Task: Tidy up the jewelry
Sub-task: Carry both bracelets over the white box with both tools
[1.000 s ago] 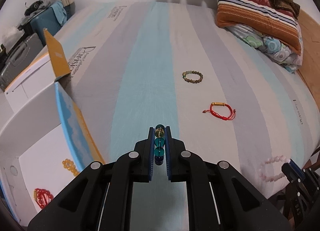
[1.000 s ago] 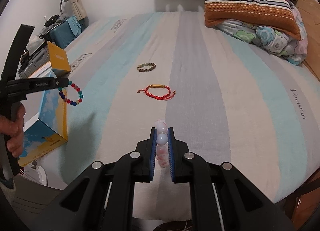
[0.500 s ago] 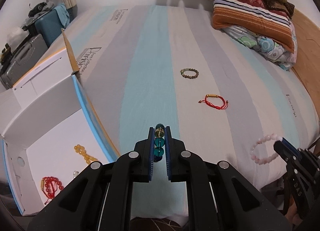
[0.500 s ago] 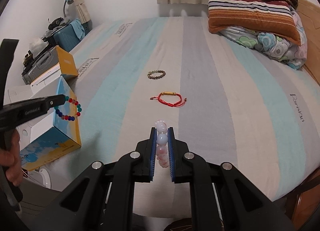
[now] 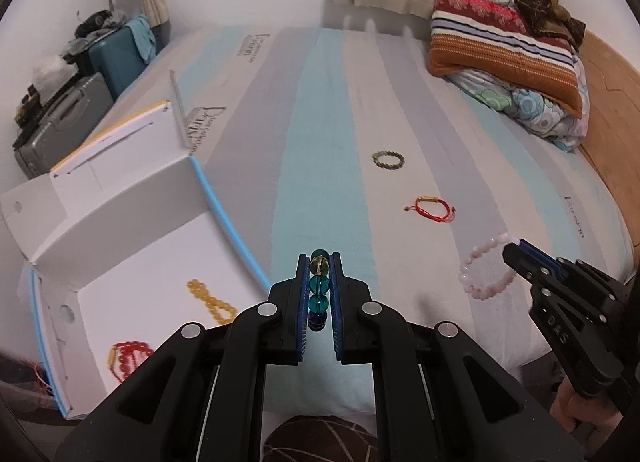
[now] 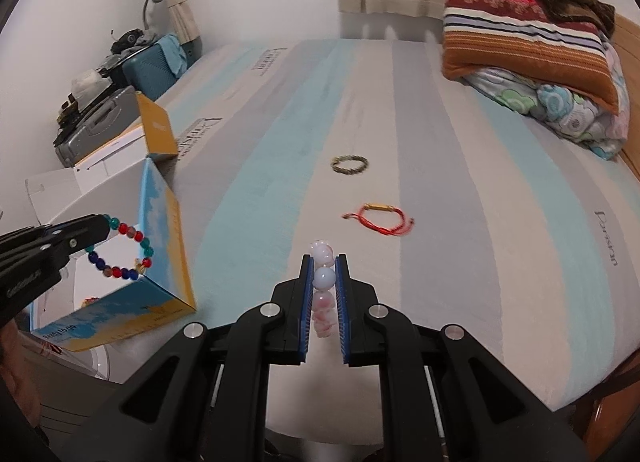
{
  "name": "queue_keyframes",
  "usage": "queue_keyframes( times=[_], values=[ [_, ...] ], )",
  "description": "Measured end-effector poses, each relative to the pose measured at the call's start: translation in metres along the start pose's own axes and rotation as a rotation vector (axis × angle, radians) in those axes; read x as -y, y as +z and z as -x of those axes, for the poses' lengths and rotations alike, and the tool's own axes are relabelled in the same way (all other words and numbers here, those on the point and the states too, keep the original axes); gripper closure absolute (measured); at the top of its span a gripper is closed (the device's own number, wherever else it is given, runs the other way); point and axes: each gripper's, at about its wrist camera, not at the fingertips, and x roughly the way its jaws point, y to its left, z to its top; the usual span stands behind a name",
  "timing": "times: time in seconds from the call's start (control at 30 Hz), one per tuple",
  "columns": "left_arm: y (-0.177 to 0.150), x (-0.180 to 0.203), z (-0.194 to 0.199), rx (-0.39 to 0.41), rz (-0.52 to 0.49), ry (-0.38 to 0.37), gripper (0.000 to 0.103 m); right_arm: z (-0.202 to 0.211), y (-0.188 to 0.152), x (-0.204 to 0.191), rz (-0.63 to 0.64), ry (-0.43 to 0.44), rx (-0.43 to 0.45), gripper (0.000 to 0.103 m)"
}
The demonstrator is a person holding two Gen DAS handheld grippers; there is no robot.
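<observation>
My left gripper is shut on a multicolour bead bracelet, held beside the open white box; the bracelet hangs from it in the right wrist view. Inside the box lie an amber bead bracelet and a red bead bracelet. My right gripper is shut on a pink bead bracelet, also seen hanging in the left wrist view. A green-brown bead bracelet and a red cord bracelet lie on the striped bed.
The striped mattress fills the middle. Pillows and a folded blanket lie at the far right. Suitcases and a lamp stand left of the bed, behind the box. The bed's front edge is just below both grippers.
Both grippers have pulled back and up with their bracelets. The left one now looks down into the open box, showing more of its inside.
</observation>
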Motion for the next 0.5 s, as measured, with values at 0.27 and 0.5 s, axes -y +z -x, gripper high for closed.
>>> queue_keyframes(
  times=[0.27, 0.5],
  values=[
    [-0.005, -0.044, 0.020, 0.017, 0.054, 0.040, 0.094, -0.003, 0.017, -0.047, 0.054, 0.040, 0.009, 0.093],
    [-0.016, -0.091, 0.030, 0.020, 0.112, 0.084, 0.094, -0.003, 0.030, -0.087, 0.102, 0.075, 0.022, 0.093]
  ],
)
